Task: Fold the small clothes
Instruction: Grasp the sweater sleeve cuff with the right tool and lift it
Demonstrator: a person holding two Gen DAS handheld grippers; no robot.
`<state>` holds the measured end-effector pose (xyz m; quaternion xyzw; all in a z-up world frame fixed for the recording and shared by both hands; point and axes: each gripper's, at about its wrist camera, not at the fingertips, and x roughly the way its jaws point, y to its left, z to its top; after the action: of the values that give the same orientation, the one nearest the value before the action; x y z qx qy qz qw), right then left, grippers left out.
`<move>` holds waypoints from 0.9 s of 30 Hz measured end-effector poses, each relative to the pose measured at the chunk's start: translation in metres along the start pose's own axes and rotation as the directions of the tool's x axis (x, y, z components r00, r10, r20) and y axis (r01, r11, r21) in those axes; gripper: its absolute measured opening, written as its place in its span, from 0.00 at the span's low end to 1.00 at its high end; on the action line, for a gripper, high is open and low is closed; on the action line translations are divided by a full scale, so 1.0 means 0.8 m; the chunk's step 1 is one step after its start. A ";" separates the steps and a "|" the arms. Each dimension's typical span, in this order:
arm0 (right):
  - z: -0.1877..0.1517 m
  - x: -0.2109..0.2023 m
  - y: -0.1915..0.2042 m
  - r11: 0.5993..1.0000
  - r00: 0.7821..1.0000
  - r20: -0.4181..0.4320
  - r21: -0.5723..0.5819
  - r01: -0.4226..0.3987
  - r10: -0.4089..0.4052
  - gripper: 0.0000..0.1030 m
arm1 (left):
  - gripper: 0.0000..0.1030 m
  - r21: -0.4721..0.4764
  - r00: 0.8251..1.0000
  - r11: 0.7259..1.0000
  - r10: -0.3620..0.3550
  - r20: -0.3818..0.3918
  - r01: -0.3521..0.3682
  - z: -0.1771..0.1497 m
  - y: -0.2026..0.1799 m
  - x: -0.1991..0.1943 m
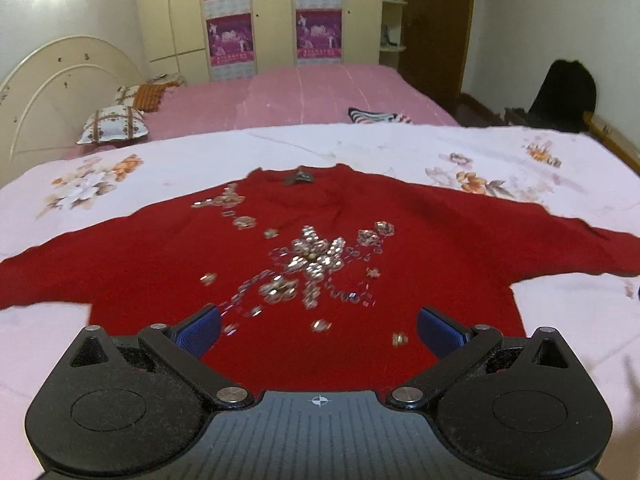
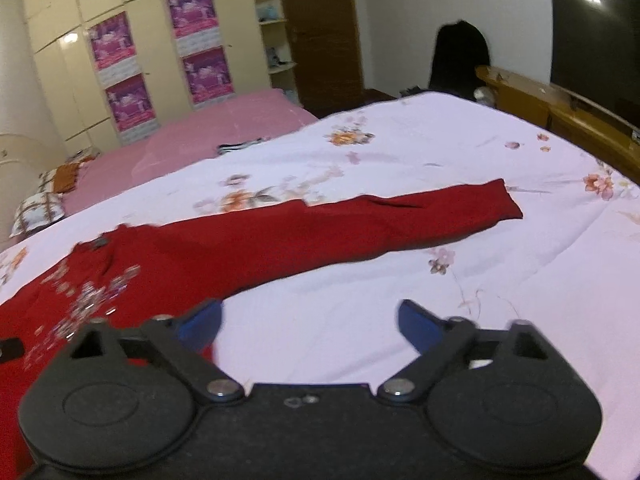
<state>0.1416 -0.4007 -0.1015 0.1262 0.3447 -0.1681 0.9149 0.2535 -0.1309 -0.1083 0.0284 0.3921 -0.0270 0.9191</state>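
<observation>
Spread across your pale floral bedsheet (image 1: 360, 148), a red knit sweater with silver sequin flowers (image 1: 400, 240) is lying flat, sleeves outstretched. You are holding the left gripper (image 1: 318, 330) over its hem, jaws spread and empty. Your right gripper (image 2: 310, 326) is hovering beside the sweater's edge, jaws apart, pinching nothing.

I see a floral white bedsheet (image 1: 360, 148) up front, a pink bed (image 1: 304, 92) behind it with patterned pillows (image 1: 114, 124) and a striped cloth (image 1: 376, 115). Cream wardrobe (image 1: 264, 12) with purple posters (image 1: 230, 40), brown door (image 1: 436, 16), dark TV (image 2: 596, 36).
</observation>
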 end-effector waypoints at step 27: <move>0.065 0.197 -0.193 0.923 0.980 -0.098 0.330 0.196 -0.173 0.40 | 1.00 0.031 0.989 0.993 0.120 -0.086 -0.117 0.044 -0.034 0.157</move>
<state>0.2224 -0.5941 -0.1870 0.2536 0.3515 -0.3058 0.8477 0.3635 -0.1640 -0.1755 0.0648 0.4294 0.0238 0.9005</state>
